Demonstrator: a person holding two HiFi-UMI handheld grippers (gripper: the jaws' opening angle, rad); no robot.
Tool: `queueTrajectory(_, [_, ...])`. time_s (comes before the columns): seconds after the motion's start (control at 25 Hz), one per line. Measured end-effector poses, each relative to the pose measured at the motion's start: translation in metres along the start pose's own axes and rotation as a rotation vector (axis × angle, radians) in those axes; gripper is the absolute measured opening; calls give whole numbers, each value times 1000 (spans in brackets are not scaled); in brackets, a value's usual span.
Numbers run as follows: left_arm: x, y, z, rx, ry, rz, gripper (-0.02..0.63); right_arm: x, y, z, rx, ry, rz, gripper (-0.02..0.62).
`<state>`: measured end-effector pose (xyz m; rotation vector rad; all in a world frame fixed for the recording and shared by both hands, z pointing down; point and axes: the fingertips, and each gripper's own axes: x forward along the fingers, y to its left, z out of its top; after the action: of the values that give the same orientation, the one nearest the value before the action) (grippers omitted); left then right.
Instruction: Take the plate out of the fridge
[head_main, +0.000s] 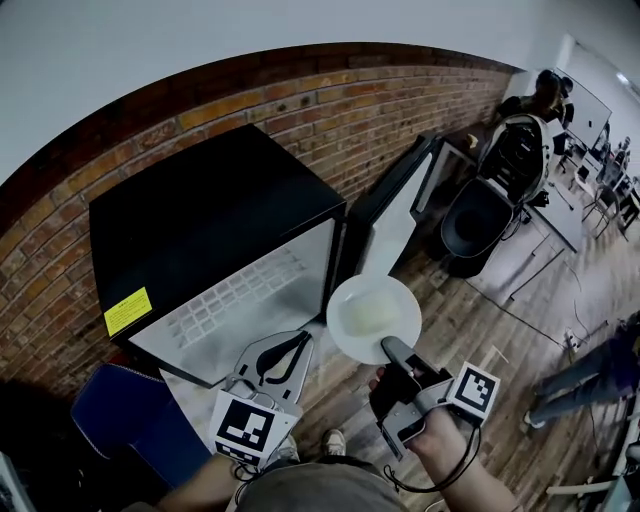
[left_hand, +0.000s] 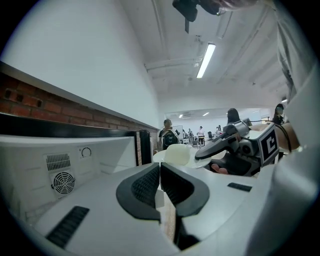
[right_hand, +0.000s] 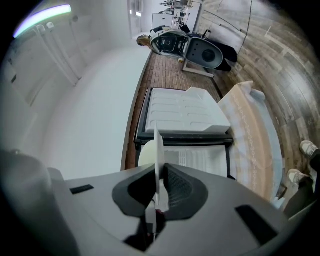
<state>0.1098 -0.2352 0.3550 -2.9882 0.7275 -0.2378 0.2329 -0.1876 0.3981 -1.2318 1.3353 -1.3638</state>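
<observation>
**One plate, pinched at its rim, clear of the fridge**

Both of my grippers are out in front of the open fridge. My right gripper is clamped on the plate. In the right gripper view its jaws squeeze the near edge of the plate, which runs edge-on between the pads and reaches out past my tips. A pale lump of food lies on the plate, just beyond where I grip.

The plate hangs in the air outside the fridge, in front of the lower corner of its opening. The fridge door stands swung wide beyond it. Past the plate's edge, the right gripper view looks into the white inside of the fridge, with the ribbed inner face of the door further on.

My left gripper is just beside the plate, on its left, and does not touch it. In the left gripper view its jaws are pressed together with nothing between them. Ahead of those tips I see the plate's rim, the food and my right gripper coming in from the right. The fridge's white inner wall is on the left.

A yellow sticker sits on the fridge's black top, off to the left of both grippers. A brick wall rises behind the fridge, and a wooden floor lies below my right gripper.
</observation>
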Motion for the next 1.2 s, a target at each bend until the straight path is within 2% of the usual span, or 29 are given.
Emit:
queueTrajectory(0.32, [29,-37,-10,17,20,-105,23,-34,-22,19,16,-75,-32,41])
queueTrajectory(0.64, [44,-64,-20,23,48,-173,23,-58,-52,30,50,-119,-81,41])
queueTrajectory(0.88, [50,-72,-27,23,66,-192,23,-67,-65,35,68,-132,-100,41])
queueTrajectory(1.2, [54,-72,-25,22,69,-187,23,-66,-61,42,63,-127,-85,41])
